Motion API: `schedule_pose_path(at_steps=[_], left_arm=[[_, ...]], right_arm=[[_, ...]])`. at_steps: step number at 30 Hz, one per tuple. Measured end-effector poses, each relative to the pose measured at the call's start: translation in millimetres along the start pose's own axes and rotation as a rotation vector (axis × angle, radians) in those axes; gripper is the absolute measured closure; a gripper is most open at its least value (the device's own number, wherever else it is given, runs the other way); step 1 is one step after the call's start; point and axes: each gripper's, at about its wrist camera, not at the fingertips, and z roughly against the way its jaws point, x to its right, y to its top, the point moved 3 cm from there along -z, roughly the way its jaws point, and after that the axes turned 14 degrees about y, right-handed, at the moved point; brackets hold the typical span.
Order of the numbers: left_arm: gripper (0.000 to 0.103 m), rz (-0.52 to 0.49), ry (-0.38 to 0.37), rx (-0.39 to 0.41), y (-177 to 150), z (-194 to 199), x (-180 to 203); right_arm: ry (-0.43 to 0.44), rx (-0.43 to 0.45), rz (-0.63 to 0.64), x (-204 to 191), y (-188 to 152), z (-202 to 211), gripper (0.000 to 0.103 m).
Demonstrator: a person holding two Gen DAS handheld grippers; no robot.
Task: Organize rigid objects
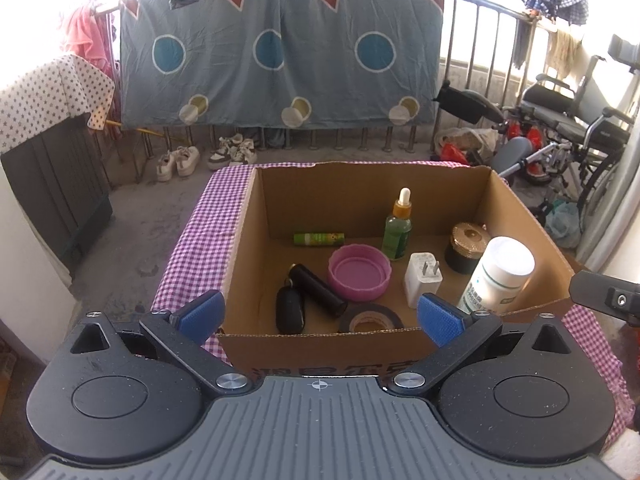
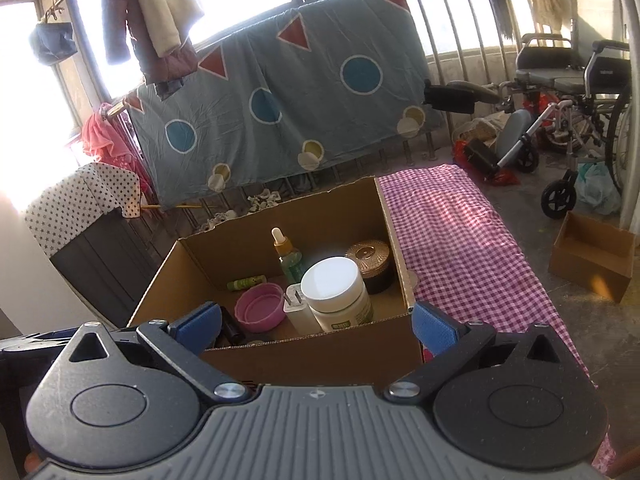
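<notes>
Grippers in the foreground of both wrist views: the left gripper [image 1: 320, 314] and the right gripper [image 2: 316, 320] each show blue-padded jaws spread wide apart with nothing between them, both poised just outside the near wall of an open brown cardboard box [image 1: 320, 346] that rests on a desk covered in purple-and-white gingham cloth [image 2: 460, 240]. Inside the box, nearest the front wall, lie a roll of black tape [image 1: 370, 318], a black key fob [image 1: 290, 310] and a black cylinder [image 1: 318, 290] tilted beside it. Behind these sit a pink plastic lid [image 1: 359, 272], upturned, and a white plug adapter [image 1: 422, 280], with a white-capped, green-labelled jar [image 1: 498, 276] standing upright in the right front corner. Farther back stand a green dropper bottle [image 1: 398, 226] and a dark jar with a gold lid [image 1: 468, 246]; a small green tube [image 1: 319, 238] lies against the rear wall. Beyond the desk, a grey patterned sheet [image 1: 280, 52] hangs over a metal railing, with white sneakers [image 1: 178, 162] on the floor below and a wheelchair [image 2: 576, 92] at right.
</notes>
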Motion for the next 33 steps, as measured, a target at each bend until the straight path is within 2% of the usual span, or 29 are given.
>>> schedule_pose_path(at_steps=[5,14,33], left_arm=[[0.000,0.003,0.018,-0.031,-1.3,-8.2,-1.4],[0.000,0.000,0.023,-0.049,2.0,-12.7,-0.8],[0.000,-0.027,0.030,-0.058,-1.7,-7.1,-2.0]], right_arm=[[-0.013,-0.058,0.060,-9.5,-3.0,-23.8,0.000],[-0.055,-0.112,0.155,-26.5,-3.2,-45.8,0.000],[-0.091,-0.135,0.140,-24.6,-4.2,-41.1,0.000]])
